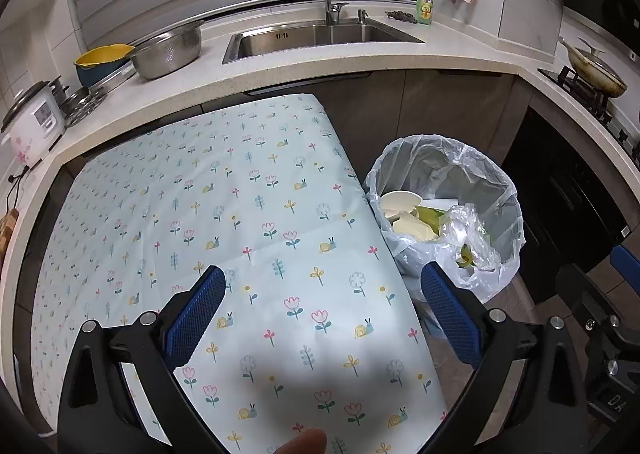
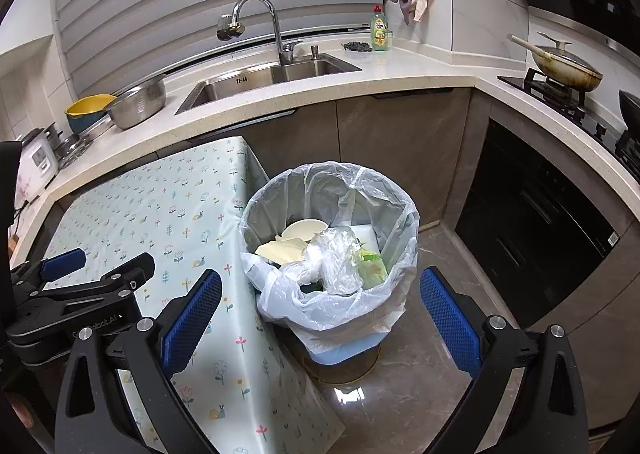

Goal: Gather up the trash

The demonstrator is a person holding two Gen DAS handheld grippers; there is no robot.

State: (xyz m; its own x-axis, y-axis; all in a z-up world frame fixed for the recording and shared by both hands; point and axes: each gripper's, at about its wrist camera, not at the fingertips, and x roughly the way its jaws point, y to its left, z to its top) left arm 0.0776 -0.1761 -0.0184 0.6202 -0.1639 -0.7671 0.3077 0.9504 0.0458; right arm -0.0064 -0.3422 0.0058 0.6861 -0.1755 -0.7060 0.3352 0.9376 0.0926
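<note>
A trash bin (image 2: 344,350) lined with a clear plastic bag (image 2: 400,209) stands on the floor beside the table. In it lie cream bowl pieces (image 2: 302,232), a crumpled clear bag (image 2: 334,258) and a green wrapper (image 2: 372,268). The same bin (image 1: 492,189) appears in the left wrist view at the table's right edge. My right gripper (image 2: 320,294) hangs over the bin's near rim, open, nothing between its blue pads. My left gripper (image 1: 326,294) hovers open above the flower-print tablecloth (image 1: 224,205), with nothing in it. The left gripper (image 2: 92,266) also shows at the left of the right wrist view.
A pale counter (image 2: 400,69) wraps around behind, with a steel sink (image 2: 256,81) and tap, a colander (image 2: 140,101), a yellow bowl (image 2: 90,105), a rice cooker (image 1: 34,121) and dish soap (image 2: 380,29). A pan (image 2: 568,69) sits on the stove at right. Grey floor tiles (image 2: 420,382) lie in front.
</note>
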